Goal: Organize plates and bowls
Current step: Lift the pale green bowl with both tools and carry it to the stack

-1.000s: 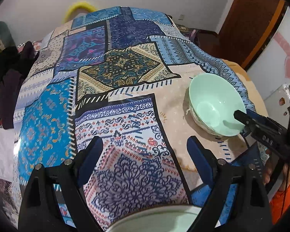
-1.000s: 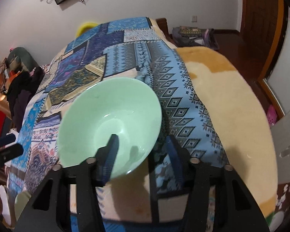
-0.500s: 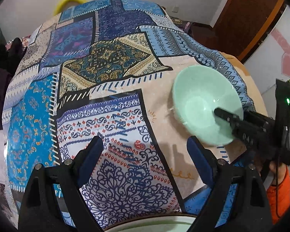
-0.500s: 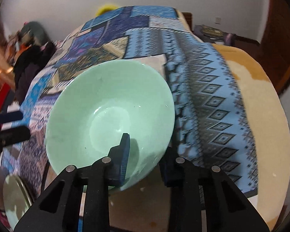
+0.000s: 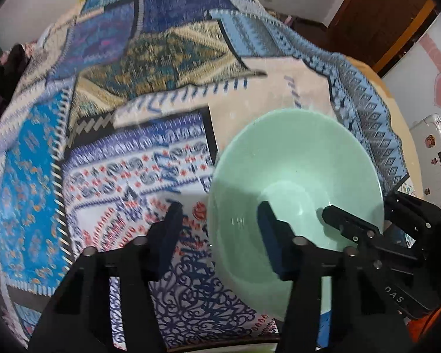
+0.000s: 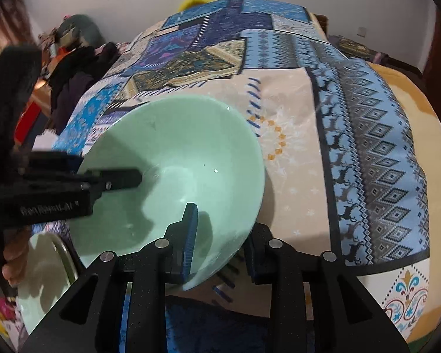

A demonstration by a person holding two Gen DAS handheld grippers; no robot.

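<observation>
A pale green bowl (image 5: pixel 297 173) is held tilted above the patterned tablecloth (image 5: pixel 126 176); it also shows in the right wrist view (image 6: pixel 173 158). My right gripper (image 6: pixel 220 241) is shut on the bowl's near rim, one finger inside and one outside. My left gripper (image 5: pixel 220 229) straddles the bowl's left rim with its jaws still apart, its right finger (image 5: pixel 267 229) inside the bowl. In the right wrist view the left gripper's finger (image 6: pixel 114 179) reaches into the bowl from the left. A pale green plate (image 6: pixel 44 276) lies at the lower left.
The cloth-covered table drops off at the right onto a tan blanket (image 6: pixel 426 135). Clothes and clutter (image 6: pixel 70 64) lie beyond the table's left side. A white fridge with stickers (image 5: pixel 429 144) stands at the right.
The right gripper has carried the bowl leftward toward the left gripper. The left gripper's jaws have narrowed and now straddle the bowl's rim.
</observation>
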